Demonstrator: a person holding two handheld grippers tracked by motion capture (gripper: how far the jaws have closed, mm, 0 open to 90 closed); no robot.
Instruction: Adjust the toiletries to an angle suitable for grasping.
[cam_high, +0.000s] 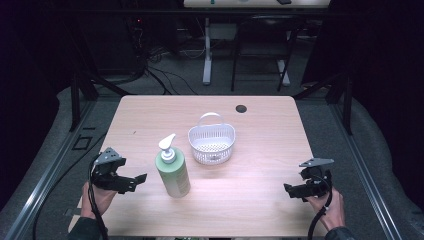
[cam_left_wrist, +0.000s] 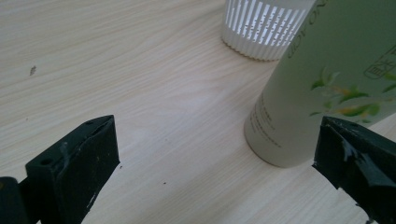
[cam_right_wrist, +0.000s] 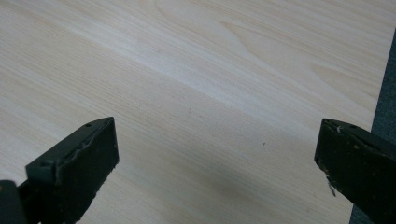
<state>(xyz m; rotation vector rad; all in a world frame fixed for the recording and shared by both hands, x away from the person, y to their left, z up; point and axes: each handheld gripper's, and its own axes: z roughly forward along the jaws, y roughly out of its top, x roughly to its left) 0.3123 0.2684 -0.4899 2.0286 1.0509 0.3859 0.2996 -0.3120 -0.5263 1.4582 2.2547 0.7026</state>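
Nearest the camera, at the desk's (cam_high: 260, 200) near edge: two hands, each with a black gripper. Left gripper (cam_high: 136, 181) close to the near left corner, jaws pointing toward the middle of the desk, spread wide with nothing between them; in the left gripper view, wide apart over bare wood. Right gripper (cam_high: 289, 190) close to the near right corner, jaws pointing inward toward the desk's middle, likewise wide apart and empty; in the right gripper view, plain wood grain between them and a strip of dark floor past the desk's right edge.

Pale green pump bottle (cam_high: 173, 172) upright just beside the left gripper, left of the desk's centre and toward the near edge, white pump head on top, spout turned toward the far right. Not touched by either jaw; in the left gripper view, its base (cam_left_wrist: 280, 140) standing just in front of that view's right-hand jaw, leaf print and lettering on its side.

White slotted basket (cam_high: 212, 142) near the desk's centre, just beyond the bottle and to its right, apart from it, thin handle arched over its far side, inside holding nothing visible. Small dark round spot (cam_high: 241, 108) near the far edge, right of centre.
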